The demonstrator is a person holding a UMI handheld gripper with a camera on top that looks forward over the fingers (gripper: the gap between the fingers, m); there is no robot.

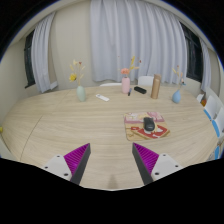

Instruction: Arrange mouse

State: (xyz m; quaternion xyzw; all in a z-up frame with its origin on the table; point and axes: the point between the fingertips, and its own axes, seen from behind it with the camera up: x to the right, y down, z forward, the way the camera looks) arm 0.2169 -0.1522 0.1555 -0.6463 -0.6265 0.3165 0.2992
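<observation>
My gripper (112,160) hangs wide open over the pale wooden table (60,125), its magenta pads (76,157) touching nothing. Beyond the fingers, the small black mouse (149,123) sits on a red-patterned mat (147,128). Farther off stand vases, a brown box (156,87), then white curtains (120,40). Those far items are too small to identify.

Claw (111,160) held level, fingers spread wide apart, magenta pads (76,156) facing inward.

A black mouse (149,123) lies on a red-patterned mat (135,129).
</observation>
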